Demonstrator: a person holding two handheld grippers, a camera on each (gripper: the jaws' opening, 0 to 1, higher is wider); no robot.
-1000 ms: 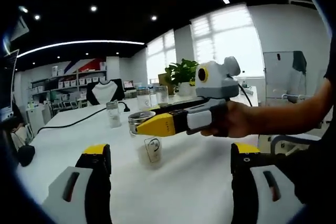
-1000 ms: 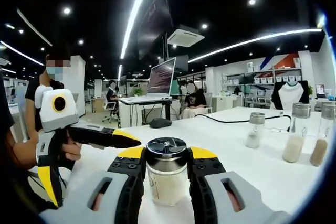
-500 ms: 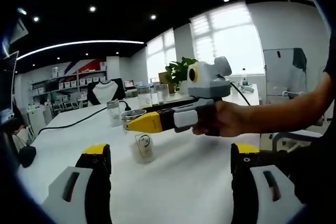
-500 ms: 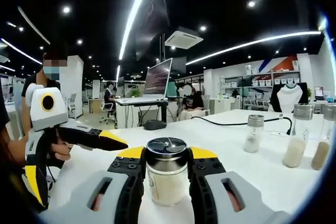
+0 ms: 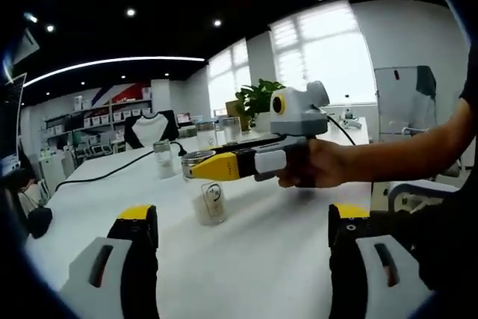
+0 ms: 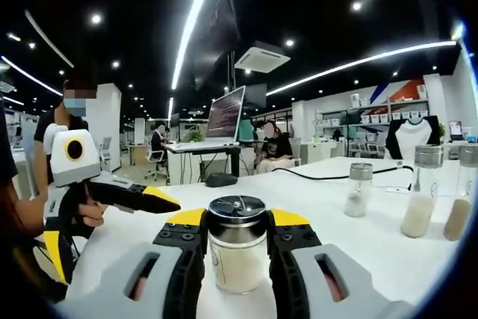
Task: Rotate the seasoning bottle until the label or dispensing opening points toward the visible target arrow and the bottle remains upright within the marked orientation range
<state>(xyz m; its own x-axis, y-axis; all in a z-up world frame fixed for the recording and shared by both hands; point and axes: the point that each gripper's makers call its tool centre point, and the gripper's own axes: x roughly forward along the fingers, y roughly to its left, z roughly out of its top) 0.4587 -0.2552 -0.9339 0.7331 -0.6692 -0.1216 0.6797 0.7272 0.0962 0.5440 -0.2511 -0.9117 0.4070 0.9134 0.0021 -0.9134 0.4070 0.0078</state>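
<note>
Right gripper (image 6: 237, 248) clamped on the seasoning bottle (image 6: 237, 255), one jaw at each flank of the glass just under the metal cap; same grasp seen side-on from the left gripper view, bottle (image 5: 208, 201) upright on the white desk (image 5: 246, 259) with its small label facing that camera. Left gripper (image 5: 243, 233) held apart, jaws wide, nothing between them, hovering over bare desk near the bottle.

Risks, as judgement:
- Grip sits high, near the cap. Any roll of the hand during the turn likely to tip the bottle rather than spin it, putting it outside the upright range.
- Smooth glass: possible slip of the jaws around the body, so hand turns and label does not.
- No target arrow or orientation marking made out on the desk in either view; heading to stop at cannot be judged, overshoot plausible.
- Cannot tell whether the base is resting on or just clear of the desk; dragging contact could make it rock.

Surroundings:
- Three more shakers to the right in the right gripper view: small one (image 6: 358, 190), two taller (image 6: 420, 190), well apart.
- Black cable (image 6: 328, 176) and a mouse (image 6: 222, 179) farther back.
- Potted plant (image 5: 256, 101) beyond the far edge.
- Nothing standing close enough to block the turn.
</note>
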